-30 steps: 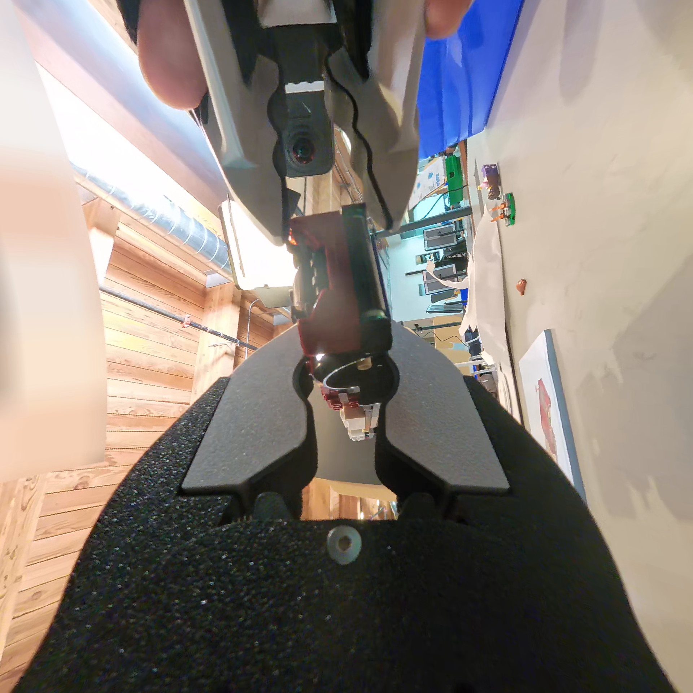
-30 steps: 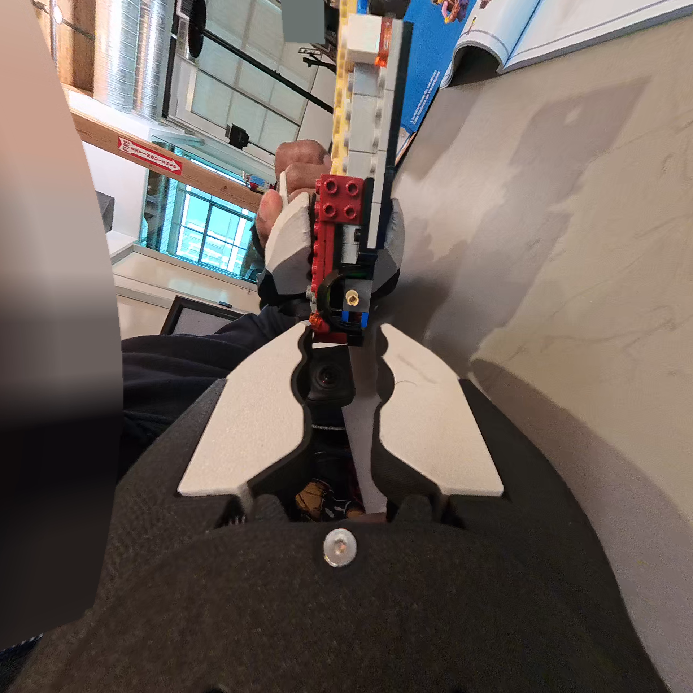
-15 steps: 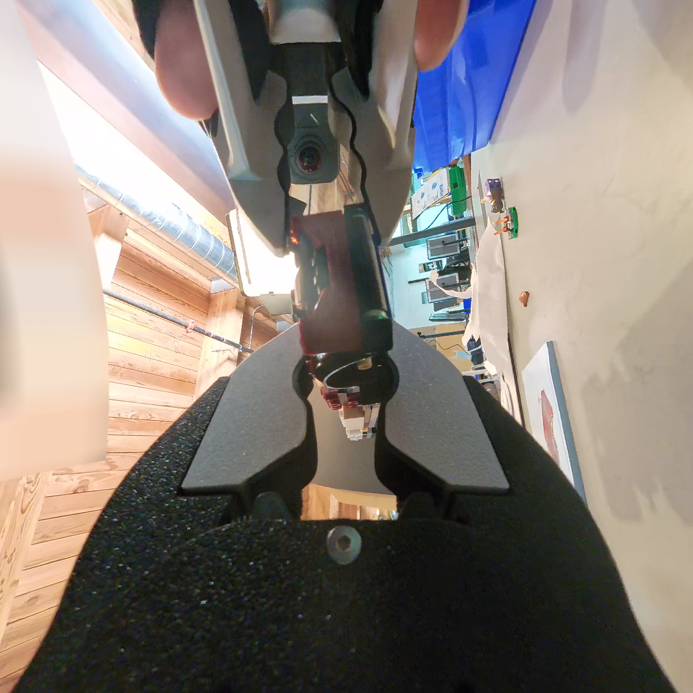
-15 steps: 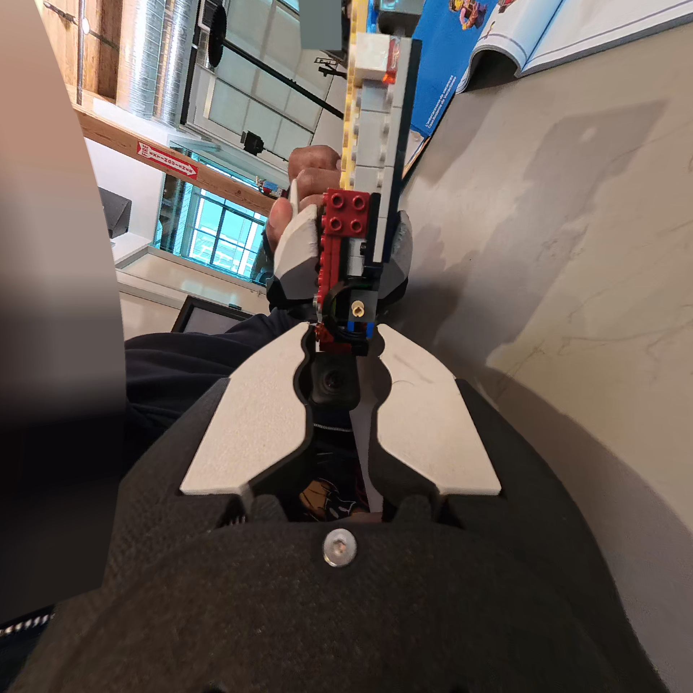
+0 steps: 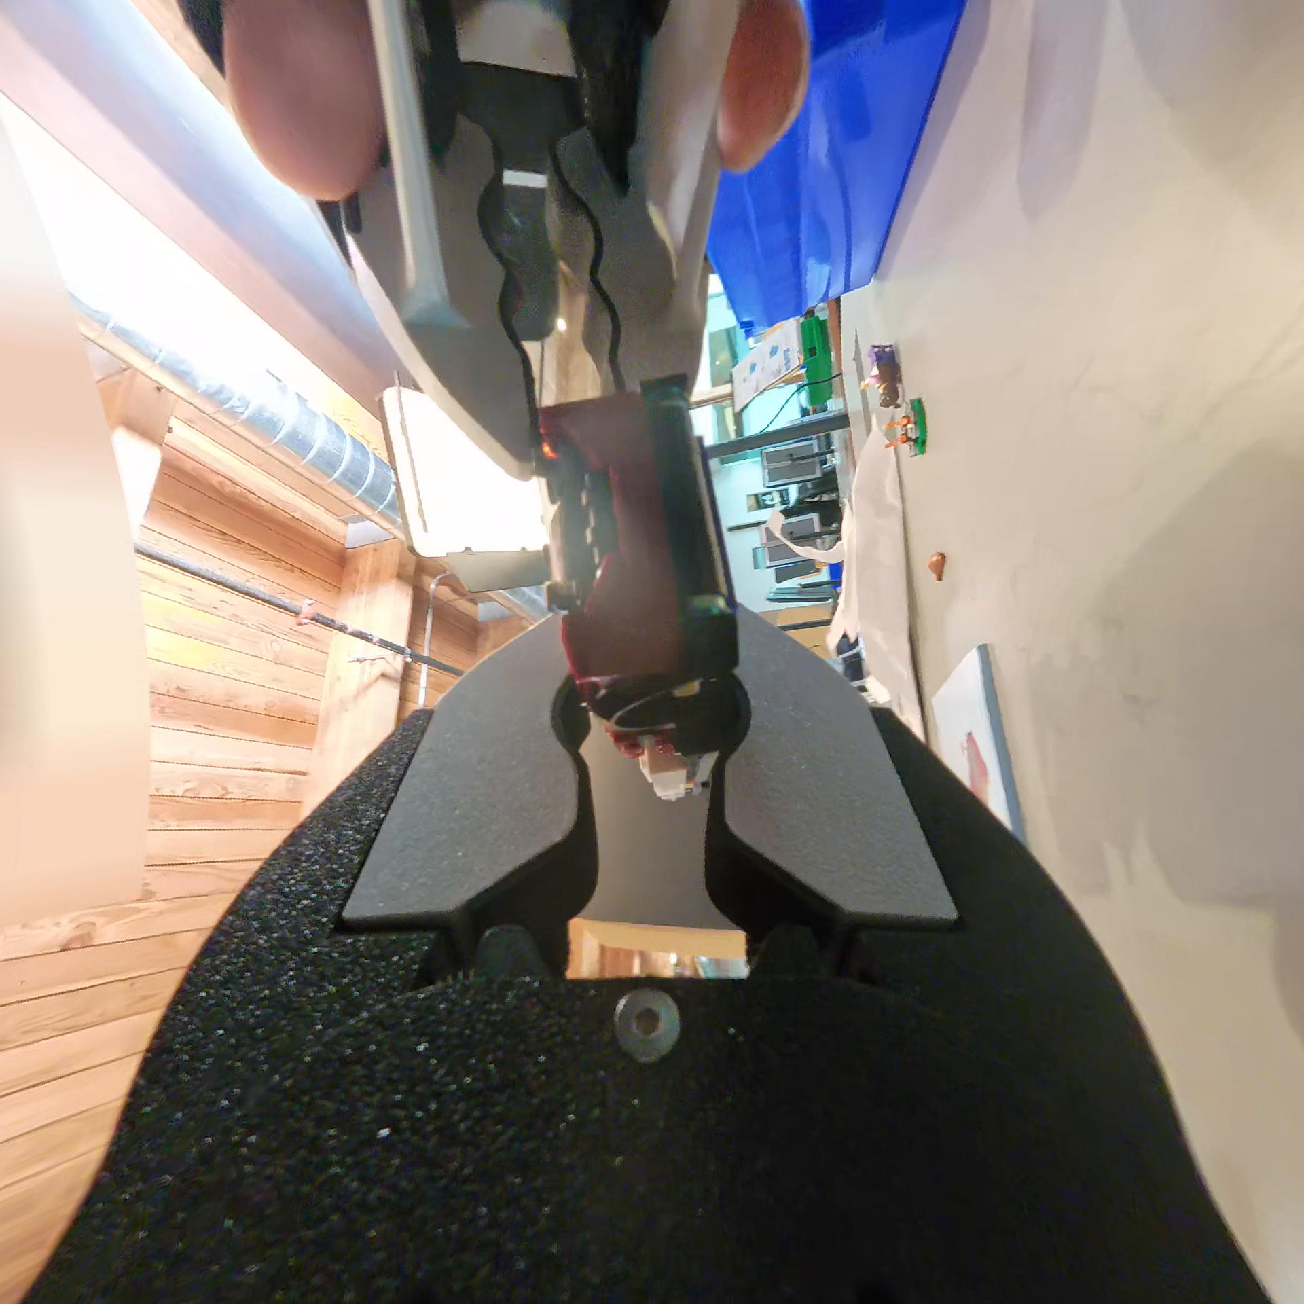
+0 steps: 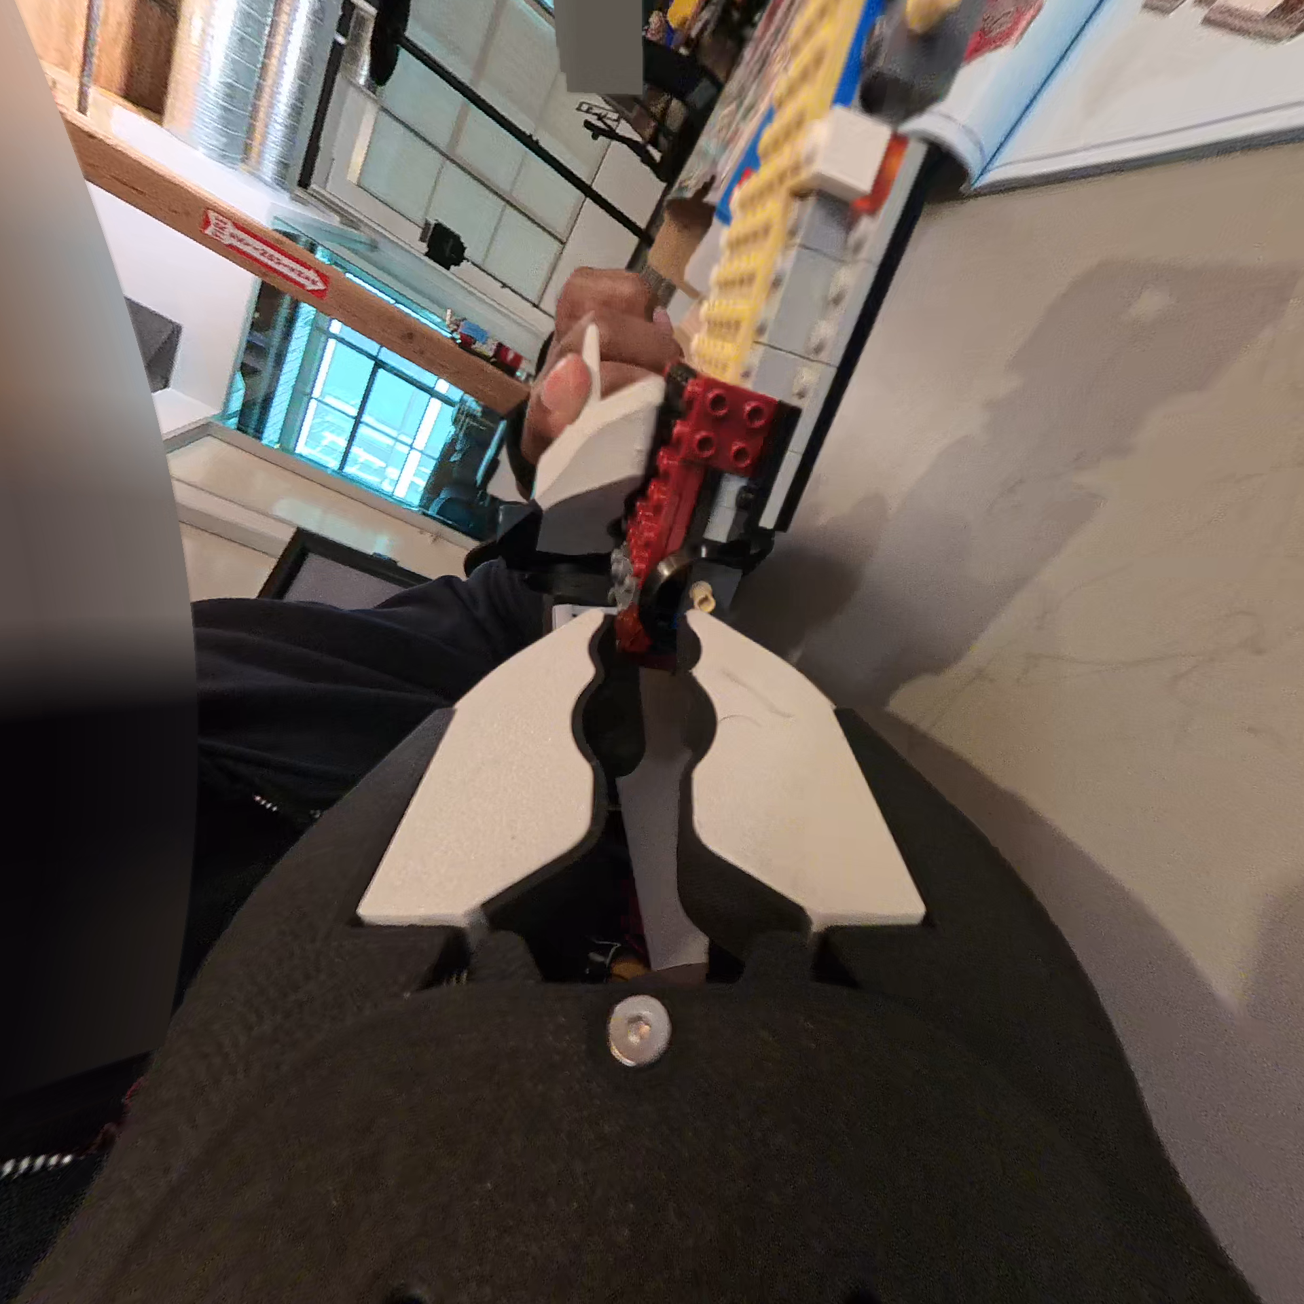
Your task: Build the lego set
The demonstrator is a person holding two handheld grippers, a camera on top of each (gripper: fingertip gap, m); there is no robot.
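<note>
A long brick model is held in the air between both grippers. It has a red and black end and a grey and yellow body. My left gripper is shut on the model, with its dark fingers pressed on both sides. My right gripper is shut on the model's red tip, with its white fingertips against it. The right gripper also shows in the left wrist view, reaching in from the top. One finger of the left gripper shows beside the model in the right wrist view.
A beige table lies to the right in both views. On it are an open booklet, a blue sheet, small brick figures, a brown piece and a flat card. A person's hand holds the left gripper. Some 5 cm of space lies between my two pairs of fingers.
My right gripper's jaws have narrowed and closed on the model's red tip. The model now leans to the right in the right wrist view. The left grasp has not changed.
</note>
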